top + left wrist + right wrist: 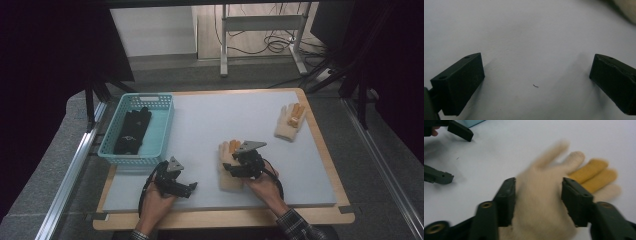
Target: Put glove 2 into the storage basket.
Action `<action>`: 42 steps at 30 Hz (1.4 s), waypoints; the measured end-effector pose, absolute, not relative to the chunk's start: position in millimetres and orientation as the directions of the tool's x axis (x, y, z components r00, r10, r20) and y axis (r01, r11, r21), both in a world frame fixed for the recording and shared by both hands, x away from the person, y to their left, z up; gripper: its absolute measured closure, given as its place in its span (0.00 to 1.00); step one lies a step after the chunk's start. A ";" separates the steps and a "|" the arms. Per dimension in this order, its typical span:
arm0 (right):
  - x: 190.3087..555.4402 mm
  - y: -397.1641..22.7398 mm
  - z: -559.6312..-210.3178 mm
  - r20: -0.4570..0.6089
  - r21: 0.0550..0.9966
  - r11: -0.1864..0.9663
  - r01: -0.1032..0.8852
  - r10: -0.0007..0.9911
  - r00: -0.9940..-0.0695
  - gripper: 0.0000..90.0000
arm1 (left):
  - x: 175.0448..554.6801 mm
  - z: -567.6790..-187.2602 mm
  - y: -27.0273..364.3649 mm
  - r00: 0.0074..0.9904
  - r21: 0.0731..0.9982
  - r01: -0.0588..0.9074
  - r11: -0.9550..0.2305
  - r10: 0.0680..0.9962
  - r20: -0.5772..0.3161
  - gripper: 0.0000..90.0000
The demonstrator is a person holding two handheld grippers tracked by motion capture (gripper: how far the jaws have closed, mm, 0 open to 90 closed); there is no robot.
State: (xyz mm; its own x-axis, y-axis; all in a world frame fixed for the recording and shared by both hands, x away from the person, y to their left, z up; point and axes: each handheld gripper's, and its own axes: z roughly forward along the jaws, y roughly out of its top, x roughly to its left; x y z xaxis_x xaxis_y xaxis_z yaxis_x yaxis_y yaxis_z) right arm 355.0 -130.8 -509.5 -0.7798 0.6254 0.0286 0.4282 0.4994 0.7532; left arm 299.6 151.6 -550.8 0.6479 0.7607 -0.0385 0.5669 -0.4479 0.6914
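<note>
One cream glove (541, 202) seemingly between right claw (537, 195) jaws.

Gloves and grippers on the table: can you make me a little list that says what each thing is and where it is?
table: grey mat
basket: teal, far left of the mat
black gloves: inside the basket
near glove: cream with yellow fingers, between the right gripper's jaws
far glove: same colours, far right, lying alone
left gripper: jaws wide open over bare mat
right gripper: open, one jaw on each side of the near glove, not yet squeezing
</note>
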 end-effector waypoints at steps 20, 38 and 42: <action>419.6 -231.8 -492.0 0.030 0.780 0.370 0.505 0.784 -0.621 0.61 | 299.4 -550.8 151.3 0.646 0.690 0.571 -0.444 0.762 -0.043 0.00; 489.1 -310.8 -492.5 -0.082 0.779 0.285 0.559 0.929 -0.361 0.53 | 299.5 -550.8 151.5 0.647 0.689 0.570 -0.447 0.761 -0.041 0.00; 503.0 -314.2 -499.1 -0.094 0.776 0.276 0.567 0.940 -0.329 0.46 | 299.5 -550.8 151.4 0.647 0.689 0.570 -0.447 0.761 -0.041 0.00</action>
State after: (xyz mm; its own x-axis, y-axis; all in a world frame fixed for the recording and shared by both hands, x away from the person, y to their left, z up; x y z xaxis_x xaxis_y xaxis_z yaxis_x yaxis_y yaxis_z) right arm 503.0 -314.2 -499.1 -0.3289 0.9397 -0.0943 0.5667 0.2762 0.7763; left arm 299.5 151.4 -550.8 0.6472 0.7612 -0.0413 0.5702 -0.4474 0.6890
